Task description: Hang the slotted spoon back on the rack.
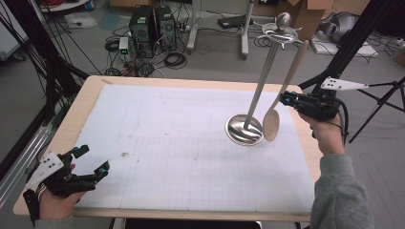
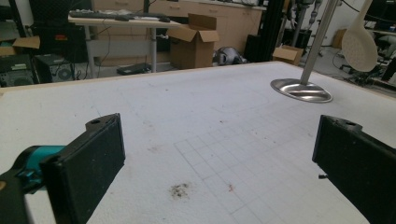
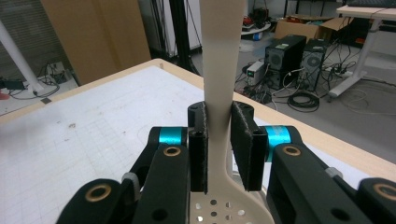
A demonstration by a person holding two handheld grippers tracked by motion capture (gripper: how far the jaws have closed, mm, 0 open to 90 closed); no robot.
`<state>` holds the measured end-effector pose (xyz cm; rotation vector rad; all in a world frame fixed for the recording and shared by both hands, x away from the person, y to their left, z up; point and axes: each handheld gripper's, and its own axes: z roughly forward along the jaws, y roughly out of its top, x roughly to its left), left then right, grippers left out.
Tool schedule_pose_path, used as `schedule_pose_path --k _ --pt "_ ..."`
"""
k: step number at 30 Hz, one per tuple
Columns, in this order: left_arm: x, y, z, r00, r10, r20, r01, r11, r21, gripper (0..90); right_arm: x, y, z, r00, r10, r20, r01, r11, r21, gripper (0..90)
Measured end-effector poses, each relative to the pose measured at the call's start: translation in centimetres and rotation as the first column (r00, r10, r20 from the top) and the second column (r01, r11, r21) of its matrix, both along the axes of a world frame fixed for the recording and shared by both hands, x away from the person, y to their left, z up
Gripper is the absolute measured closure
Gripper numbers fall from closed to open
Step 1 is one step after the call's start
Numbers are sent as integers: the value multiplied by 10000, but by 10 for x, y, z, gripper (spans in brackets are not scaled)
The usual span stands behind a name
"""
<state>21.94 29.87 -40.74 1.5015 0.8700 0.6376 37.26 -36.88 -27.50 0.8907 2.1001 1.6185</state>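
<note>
The right gripper (image 1: 286, 99) holds a cream slotted spoon (image 1: 272, 125) by its handle, jaws closed on it, bowl end down and just beside the round base of a metal stand (image 1: 244, 129) on the white mat (image 1: 167, 143). The left gripper (image 1: 93, 160) rests near the table's (image 1: 90, 88) front left corner, jaws wide apart around nothing.

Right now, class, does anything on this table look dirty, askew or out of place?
Yes: a dark smudge stains the white gridded mat near the left tongs. The slotted spoon hangs tilted in the right tongs, off the utensil stand.
</note>
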Motion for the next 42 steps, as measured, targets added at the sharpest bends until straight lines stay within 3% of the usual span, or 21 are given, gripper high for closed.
schedule_pose_path --k 7,9,13,20,24,26,42 --pt "0 -1 0 10000 -37 -28 37 10000 39 28 -2 0 -1 9997 -197 162 197 9998 -14 740" --pt "1 -2 0 10000 -49 -21 49 10000 47 28 -5 0 -2 9992 -284 269 279 9994 186 688" --pt "2 -2 0 10000 -13 78 13 10000 21 28 -10 1 -3 9980 -497 388 501 9987 -97 586" --pt "6 -5 -1 9998 -172 48 172 9998 66 28 -22 4 -7 9932 -773 873 780 9969 -49 354" --pt "9 -7 -1 9997 -229 27 229 9997 58 28 -31 9 -12 9911 -671 1147 666 9977 81 238" --pt "11 -9 -1 9996 -276 29 276 9996 18 28 -35 12 -16 9924 -677 1023 654 9975 253 161" --pt "22 -19 -3 9978 -667 68 667 9978 27 28 -68 14 -56 9894 -712 1264 631 9957 672 146"
